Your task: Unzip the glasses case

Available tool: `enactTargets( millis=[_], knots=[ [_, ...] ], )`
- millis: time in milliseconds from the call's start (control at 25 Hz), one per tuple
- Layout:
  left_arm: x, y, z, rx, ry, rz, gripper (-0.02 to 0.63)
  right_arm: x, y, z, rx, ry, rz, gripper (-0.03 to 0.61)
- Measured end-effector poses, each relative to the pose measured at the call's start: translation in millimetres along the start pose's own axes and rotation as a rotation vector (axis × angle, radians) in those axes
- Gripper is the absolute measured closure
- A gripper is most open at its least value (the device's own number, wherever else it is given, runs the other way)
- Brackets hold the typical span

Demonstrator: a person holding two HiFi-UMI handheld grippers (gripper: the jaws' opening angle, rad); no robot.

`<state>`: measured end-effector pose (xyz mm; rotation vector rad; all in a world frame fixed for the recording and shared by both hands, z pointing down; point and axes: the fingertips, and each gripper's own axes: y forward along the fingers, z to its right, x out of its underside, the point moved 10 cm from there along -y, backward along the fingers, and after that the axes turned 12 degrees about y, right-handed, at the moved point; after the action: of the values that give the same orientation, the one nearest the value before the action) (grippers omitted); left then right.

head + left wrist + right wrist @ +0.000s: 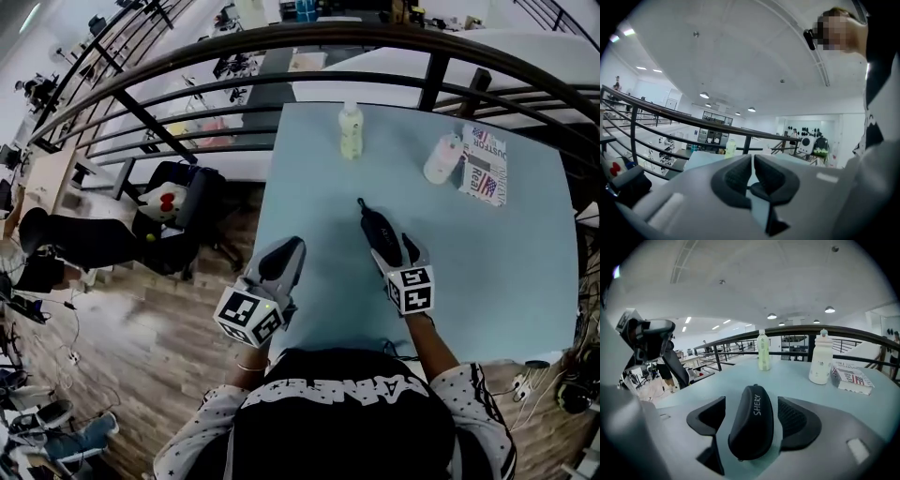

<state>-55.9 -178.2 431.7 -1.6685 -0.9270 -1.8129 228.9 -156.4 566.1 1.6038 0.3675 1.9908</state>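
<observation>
Glasses case (752,427) lies flat on the pale blue table (497,281), right between the jaws of your right gripper (400,251), its length running along the line the gripper points. It is a black, oblong case with a rounded, matt shell and the word SHERY in white letters along its top. A small tab sticks out at its far end.

Your right jaws stand wide apart, one pad on each side of the case. There is a clear gap at the left pad and the right pad sits just beside the shell, so nothing is gripped.

Your left gripper (753,171) has its jaws together with nothing between them, and it is off to the left of the right one, by the table's edge.

Well ahead of the right gripper stand a pale green bottle (763,351), a white bottle (820,357) and a printed box (851,378).
</observation>
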Motion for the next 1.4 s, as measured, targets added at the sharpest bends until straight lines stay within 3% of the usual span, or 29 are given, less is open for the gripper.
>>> enactTargets(
  millis=[120,600,1120,1400],
  knots=[
    [-3,-5,-4,-0.021,0.001,-0.004,0.614,8,16,4,0.026,-0.031,-0.065,0.203],
    [-9,-37,-26,-0.107,-0.004,0.021,0.614,19,45,0,0.08,-0.068,-0.17,0.17],
    [-1,-43,-22,-0.09,-0.086,0.011,0.614,17,33,2,0.014,0.003,-0.129,0.221],
    [8,-45,-15,-0.076,-0.11,-0.024,0.614,10,21,-8,-0.042,0.054,-0.047,0.225]
  ],
)
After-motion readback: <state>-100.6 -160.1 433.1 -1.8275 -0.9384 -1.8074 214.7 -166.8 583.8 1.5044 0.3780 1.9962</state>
